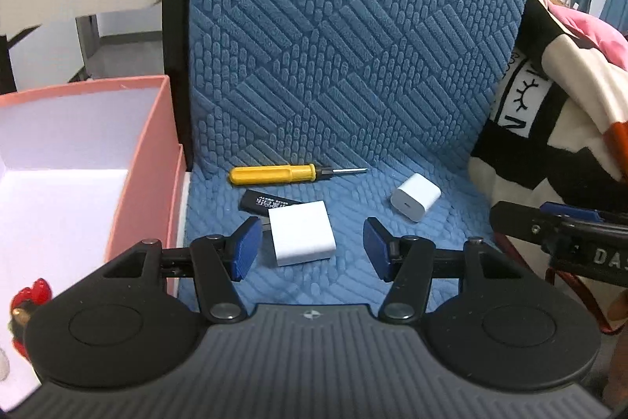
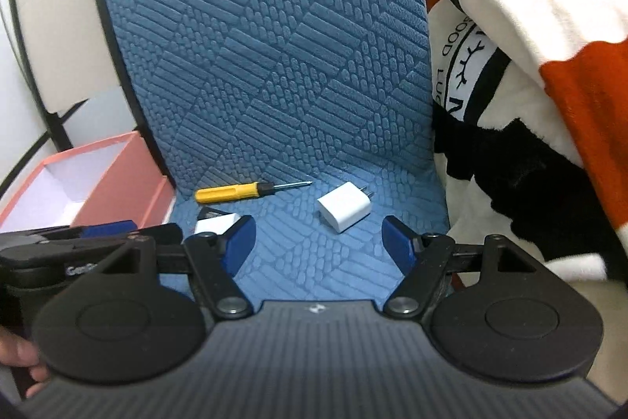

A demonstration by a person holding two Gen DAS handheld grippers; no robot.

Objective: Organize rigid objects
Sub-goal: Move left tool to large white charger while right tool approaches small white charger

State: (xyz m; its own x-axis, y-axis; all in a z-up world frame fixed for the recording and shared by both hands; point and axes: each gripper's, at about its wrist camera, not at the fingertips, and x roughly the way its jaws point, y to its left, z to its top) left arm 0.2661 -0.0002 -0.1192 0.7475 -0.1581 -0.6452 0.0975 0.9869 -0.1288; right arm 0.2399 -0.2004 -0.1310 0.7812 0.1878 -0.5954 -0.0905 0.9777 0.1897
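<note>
Plush blanket (image 2: 530, 85) crowds the charger (image 2: 344, 207); pink box (image 1: 145, 160) flanks the screwdriver (image 1: 274, 173)

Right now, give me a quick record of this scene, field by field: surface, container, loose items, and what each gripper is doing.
surface: blue textured cushion
container: pink box, open, white inside, at the left edge of the cushion
loose items: yellow screwdriver; black stick partly under a white square block; white charger lying apart to the right
left gripper: open, nothing held, white square block between its fingers
right gripper: open, nothing held, facing the white charger
</note>
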